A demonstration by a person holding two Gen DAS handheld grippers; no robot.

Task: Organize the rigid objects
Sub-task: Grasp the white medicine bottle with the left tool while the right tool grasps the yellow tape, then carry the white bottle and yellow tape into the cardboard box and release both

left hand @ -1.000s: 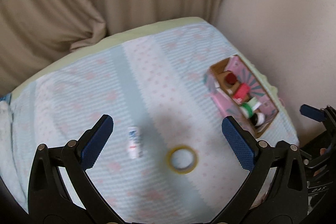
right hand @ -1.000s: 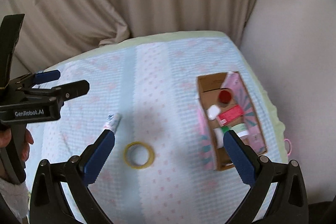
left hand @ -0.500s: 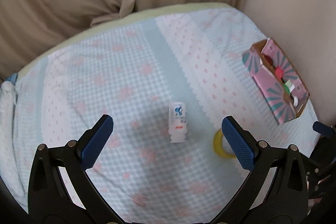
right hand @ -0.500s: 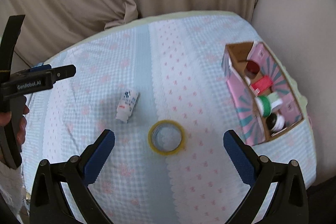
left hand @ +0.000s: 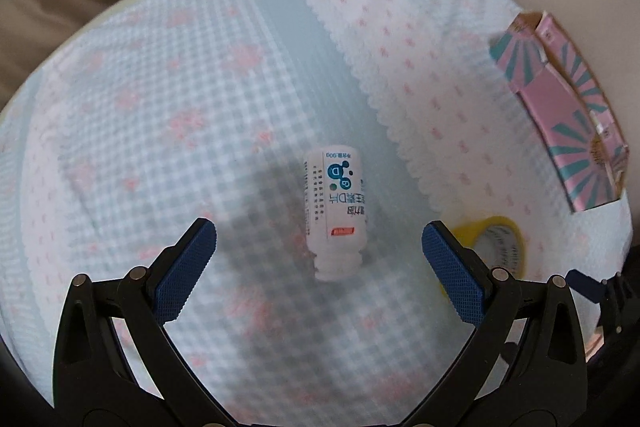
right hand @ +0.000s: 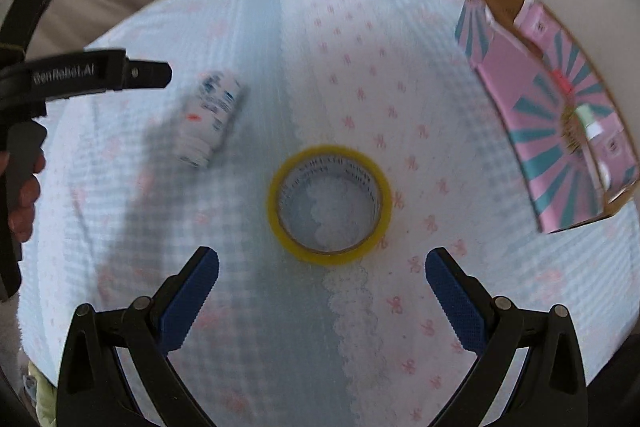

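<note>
Yellow tape roll, white bottle apart; both grippers' fingers wide, empty.

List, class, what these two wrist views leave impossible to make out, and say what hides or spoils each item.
- Contents of the pink box: left wrist view shows only its outer wall; right wrist view gives blurred glimpses over the rim.
- Tape roll: left wrist view, partly behind the left gripper.
- Bottle label: motion-blurred in the right wrist view.
- Hand: cut by the right wrist view's left edge.
- Right gripper: nothing between its open jaws.
</note>
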